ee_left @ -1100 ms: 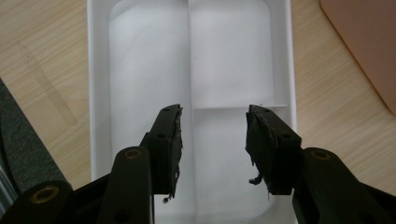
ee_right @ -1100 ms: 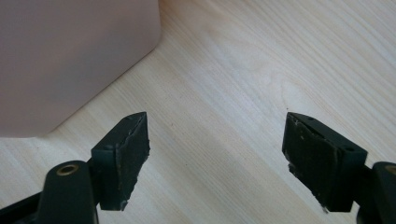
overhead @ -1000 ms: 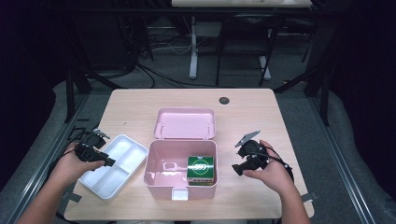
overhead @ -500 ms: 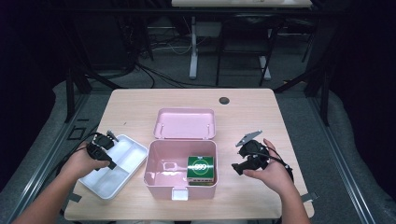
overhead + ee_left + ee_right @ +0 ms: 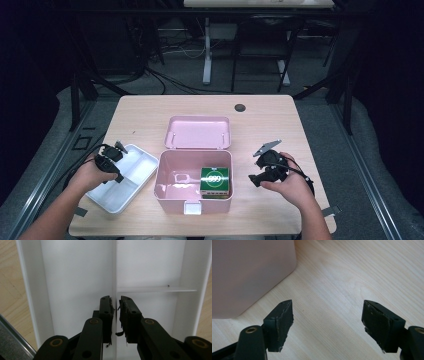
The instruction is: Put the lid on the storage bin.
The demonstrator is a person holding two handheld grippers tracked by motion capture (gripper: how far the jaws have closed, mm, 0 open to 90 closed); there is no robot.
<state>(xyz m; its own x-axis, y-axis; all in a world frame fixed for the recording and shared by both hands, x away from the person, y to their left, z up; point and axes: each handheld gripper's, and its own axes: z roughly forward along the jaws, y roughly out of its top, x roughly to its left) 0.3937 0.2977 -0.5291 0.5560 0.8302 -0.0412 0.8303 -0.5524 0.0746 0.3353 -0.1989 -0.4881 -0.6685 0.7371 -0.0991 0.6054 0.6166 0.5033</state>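
White plastic all around the left claw (image 5: 116, 302) in the left gripper view: the white tray (image 5: 75, 277), seen close, with one long compartment on one side of its upright divider and two shorter ones on the other. Black pads closed to a narrow slit, one against each face of that divider, having just been closing on it. From the high view, less detail of that grip but more of the setting: left claw (image 5: 117, 167) pointing down into the white tray (image 5: 131, 176), lying at the near left of the table (image 5: 280, 120), just left of the pink box (image 5: 167, 185). Pink box open, its lid (image 5: 197, 132) lying back on the far side, with a green box (image 5: 215, 180) standing inside at the right. Right claw (image 5: 256, 175) near the right wall of the pink box, held in the person's right hand. Closer in the right gripper view: right claw (image 5: 327, 317) spread wide, empty, above bare wood of the table (image 5: 352, 277), a corner of the pink box (image 5: 249, 272) at the left. By count: two claws, one white tray of three compartments, one pink box, one lid, one green box, one small dark round spot (image 5: 240, 107) at the far edge.
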